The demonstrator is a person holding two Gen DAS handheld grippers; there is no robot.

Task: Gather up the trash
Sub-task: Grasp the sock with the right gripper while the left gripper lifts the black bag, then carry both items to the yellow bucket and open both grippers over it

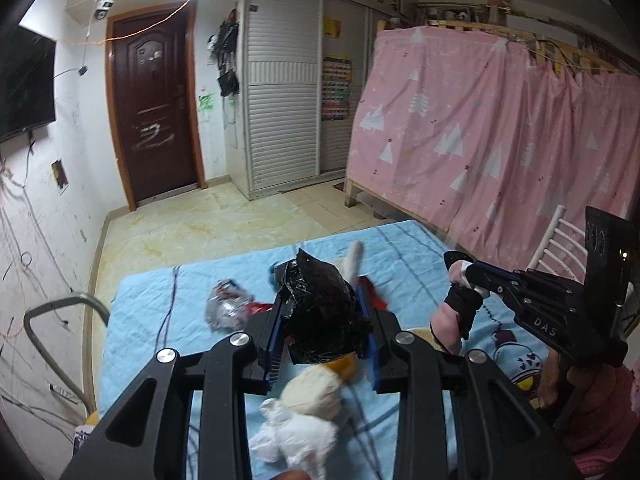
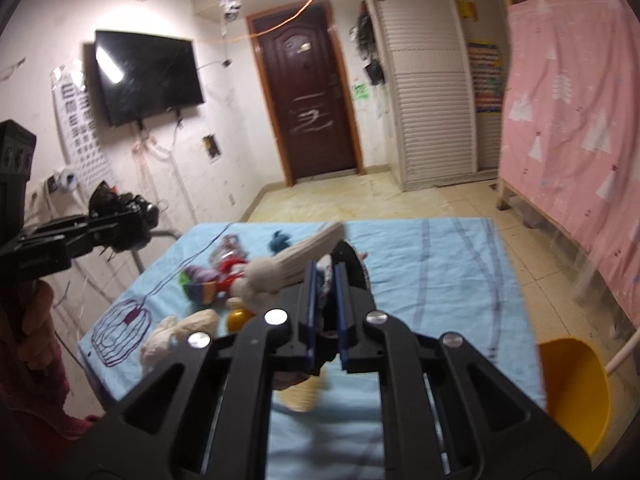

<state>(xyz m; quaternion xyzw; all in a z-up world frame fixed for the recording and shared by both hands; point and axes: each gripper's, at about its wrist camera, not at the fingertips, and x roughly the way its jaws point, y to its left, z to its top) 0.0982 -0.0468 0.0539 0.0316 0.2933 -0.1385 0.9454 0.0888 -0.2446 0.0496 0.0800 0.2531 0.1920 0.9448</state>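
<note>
My left gripper is shut on a crumpled black plastic bag and holds it above the blue bed sheet; the bag also shows in the right wrist view. My right gripper is shut on a small doll with a black-and-pink body, lifted above the bed. A crumpled silver-and-red wrapper lies on the sheet left of the bag. Crumpled white tissue lies under my left gripper.
A white plush toy, a yellow ball and colourful toys lie on the bed. A yellow chair stands at the bed's right. A pink curtain hangs to the right. A metal rail stands left.
</note>
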